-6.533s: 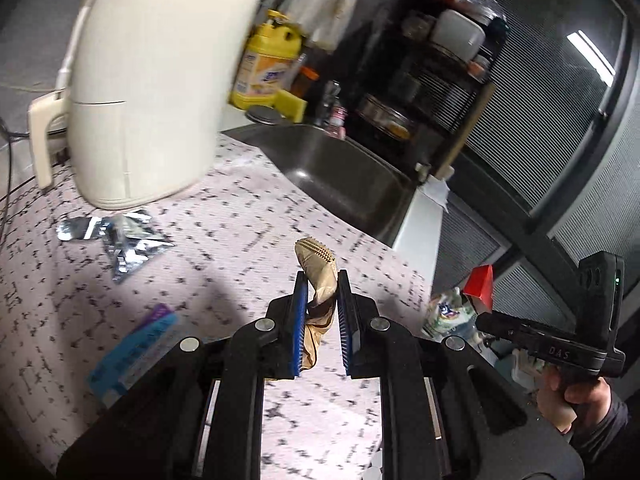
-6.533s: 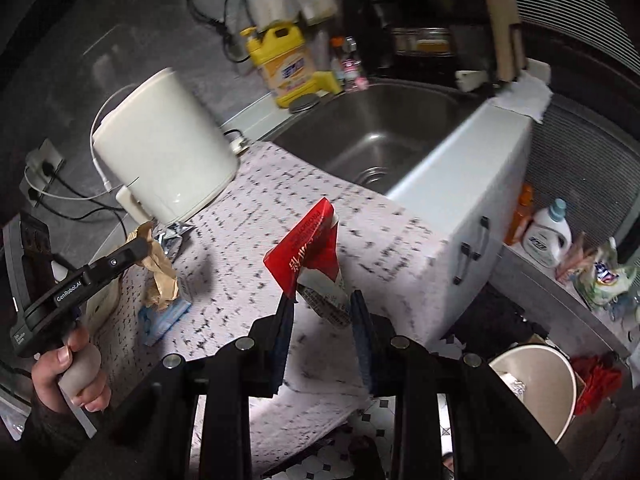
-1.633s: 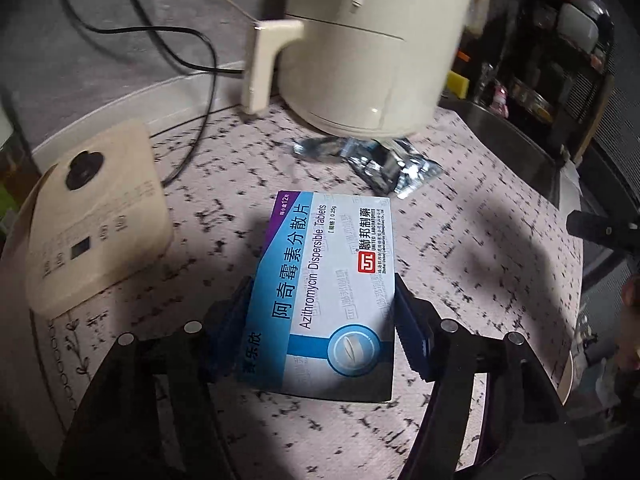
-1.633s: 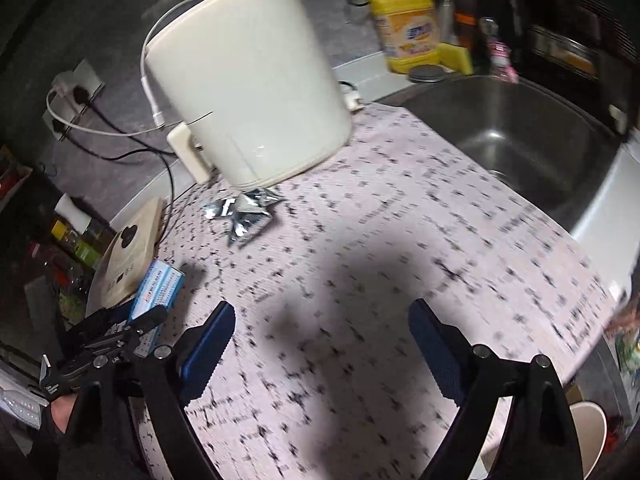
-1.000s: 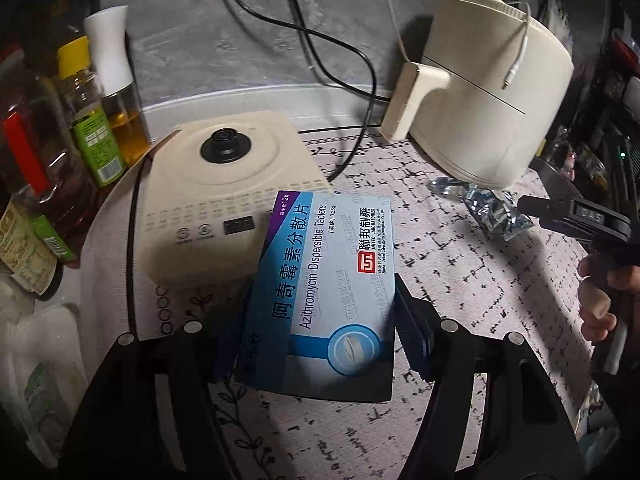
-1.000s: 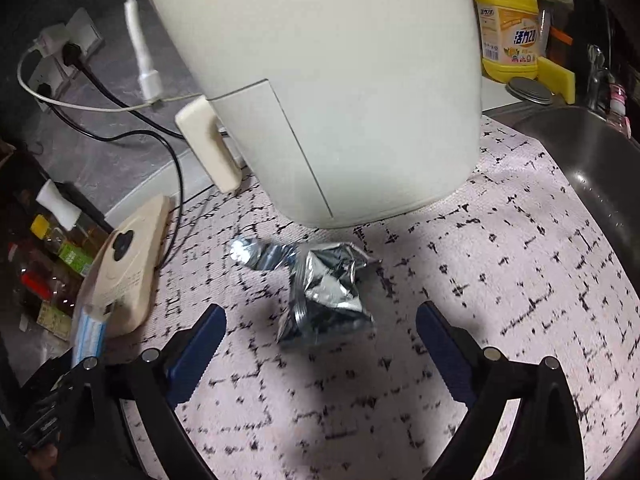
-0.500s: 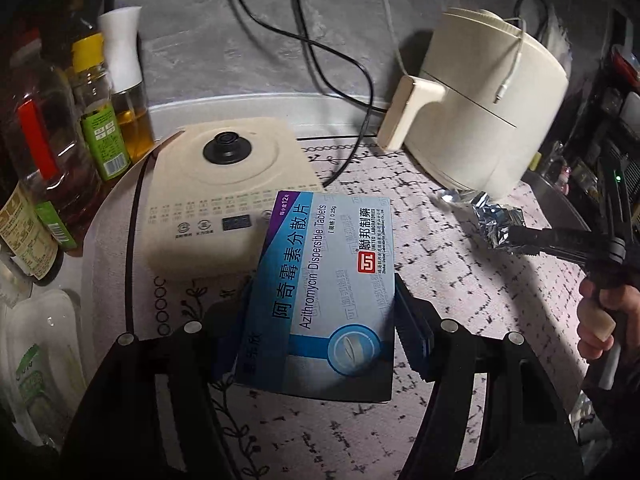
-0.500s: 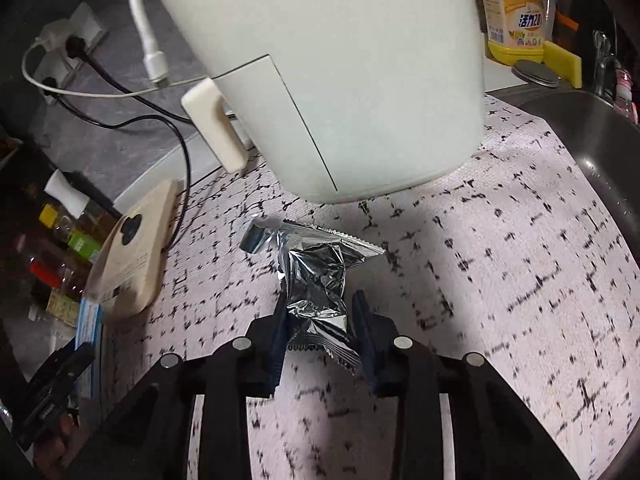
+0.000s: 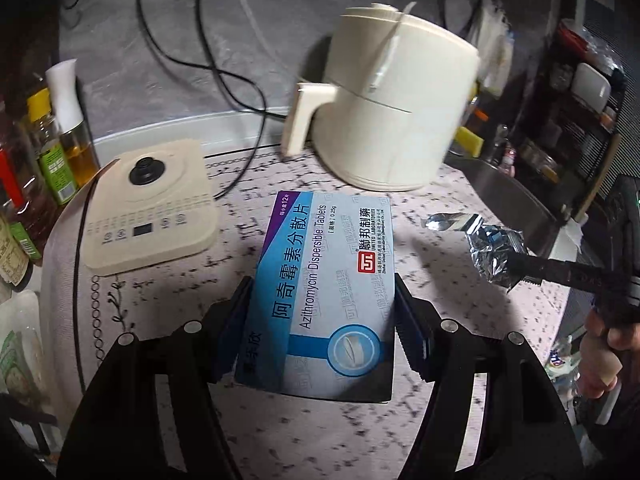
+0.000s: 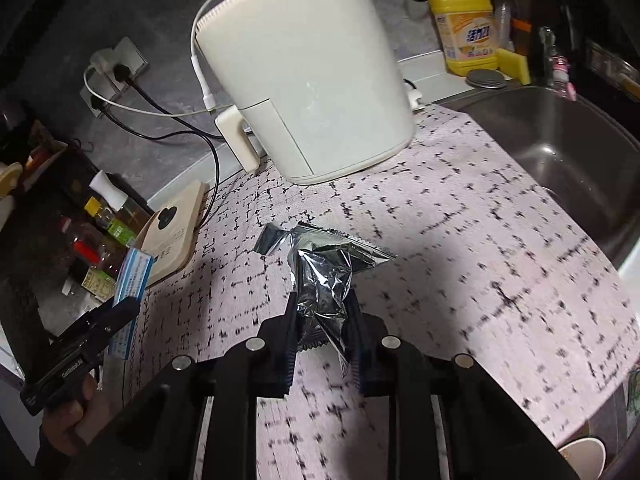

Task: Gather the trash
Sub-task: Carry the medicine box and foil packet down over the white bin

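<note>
Left gripper (image 9: pixel 320 316): clamped on a blue-and-white medicine box (image 9: pixel 326 292), held off the counter (image 9: pixel 248 240) in front of the cream air fryer (image 9: pixel 396 116).

Right gripper (image 10: pixel 322 336): clenched on a crumpled silver foil wrapper (image 10: pixel 324 276), held above the patterned counter, near the sink (image 10: pixel 560 148).

Counter: no other loose trash shows in either view; the cream hot plate (image 9: pixel 148 204), bottles and air fryer appear to belong there.

Progress: both items picked up, neither yet binned. No bin clearly visible; a pale container at the right wrist view's lower edge cannot be identified. Remaining, by judgement: carry both to a bin and drop them.
</note>
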`<state>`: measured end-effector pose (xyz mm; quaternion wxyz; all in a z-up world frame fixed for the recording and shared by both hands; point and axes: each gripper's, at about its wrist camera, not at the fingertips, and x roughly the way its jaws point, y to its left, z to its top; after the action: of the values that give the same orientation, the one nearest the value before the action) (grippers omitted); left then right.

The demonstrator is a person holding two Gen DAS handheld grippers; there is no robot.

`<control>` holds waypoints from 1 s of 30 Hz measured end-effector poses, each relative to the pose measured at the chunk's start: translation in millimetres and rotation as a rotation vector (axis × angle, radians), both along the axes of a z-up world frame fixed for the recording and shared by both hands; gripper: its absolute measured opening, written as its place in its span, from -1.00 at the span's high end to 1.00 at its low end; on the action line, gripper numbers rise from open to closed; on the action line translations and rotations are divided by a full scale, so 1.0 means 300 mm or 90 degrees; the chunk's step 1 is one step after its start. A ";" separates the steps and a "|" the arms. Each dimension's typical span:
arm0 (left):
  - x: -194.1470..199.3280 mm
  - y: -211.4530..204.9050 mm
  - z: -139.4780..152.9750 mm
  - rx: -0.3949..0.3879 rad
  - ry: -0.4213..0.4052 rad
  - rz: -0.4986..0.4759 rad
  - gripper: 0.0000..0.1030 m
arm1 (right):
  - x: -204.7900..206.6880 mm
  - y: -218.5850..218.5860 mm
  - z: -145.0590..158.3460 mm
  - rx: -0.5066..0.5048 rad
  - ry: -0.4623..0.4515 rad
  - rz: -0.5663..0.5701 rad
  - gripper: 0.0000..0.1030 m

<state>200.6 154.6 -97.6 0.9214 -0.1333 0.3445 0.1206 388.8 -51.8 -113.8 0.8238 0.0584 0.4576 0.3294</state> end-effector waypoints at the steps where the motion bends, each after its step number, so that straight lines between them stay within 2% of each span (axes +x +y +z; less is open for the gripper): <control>1: -0.002 -0.024 0.005 -0.001 -0.002 -0.004 -0.29 | -0.015 -0.029 0.007 0.001 -0.001 -0.002 0.59; 11: 0.005 -0.290 0.002 -0.014 0.002 -0.078 -0.29 | -0.152 -0.332 0.040 0.003 -0.005 -0.047 0.63; 17: 0.050 -0.475 -0.030 -0.026 0.018 -0.143 -0.29 | -0.230 -0.563 0.038 0.003 -0.001 -0.102 0.63; 21: 0.080 -0.596 -0.055 -0.031 0.028 -0.190 -0.29 | -0.279 -0.724 0.011 -0.018 -0.001 -0.147 0.63; 30: 0.145 -0.901 -0.095 -0.030 0.050 -0.306 -0.29 | -0.395 -1.106 -0.094 -0.044 0.049 -0.270 0.60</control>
<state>244.1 -115.7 -126.2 0.9060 -0.0643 0.4048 -0.1054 270.3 -383.6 -142.1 0.8582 0.1372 0.4770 0.1306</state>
